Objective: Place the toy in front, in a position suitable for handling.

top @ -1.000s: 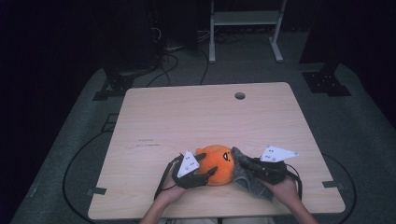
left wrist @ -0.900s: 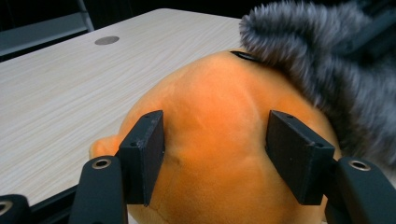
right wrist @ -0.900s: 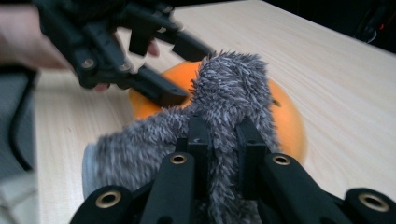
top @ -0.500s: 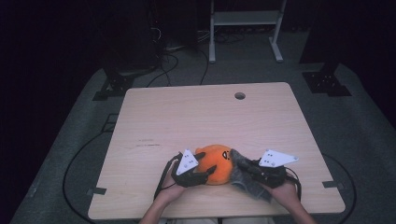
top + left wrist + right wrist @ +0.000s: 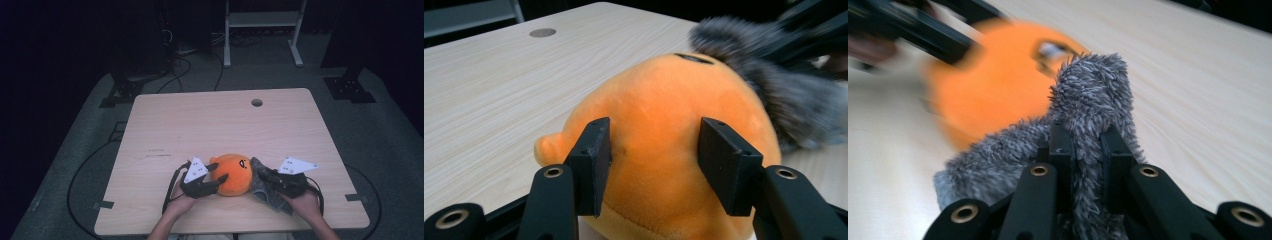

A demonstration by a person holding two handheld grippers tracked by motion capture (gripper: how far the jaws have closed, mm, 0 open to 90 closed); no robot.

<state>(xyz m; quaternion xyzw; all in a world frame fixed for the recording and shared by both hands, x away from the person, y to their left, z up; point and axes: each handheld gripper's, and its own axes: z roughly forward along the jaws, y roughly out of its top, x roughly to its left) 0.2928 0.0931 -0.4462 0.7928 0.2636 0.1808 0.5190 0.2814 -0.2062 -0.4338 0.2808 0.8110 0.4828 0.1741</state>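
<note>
At the table's [image 5: 165, 120] six o'clock edge, the left gripper [image 5: 651, 165], whose jaws have just been closing, pinches the orange plush toy [image 5: 233, 172]. At its three o'clock the right gripper [image 5: 1087, 150] is clamped tight on the grey furry cloth [image 5: 1093, 95]. Both grips look made; parting or dressing seems left.

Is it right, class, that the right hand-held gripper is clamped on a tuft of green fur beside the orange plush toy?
Not quite. The fur is grey, not green, as the right gripper view shows. The rest holds: the right hand-held gripper is clamped on that tuft beside the orange plush toy.
</note>
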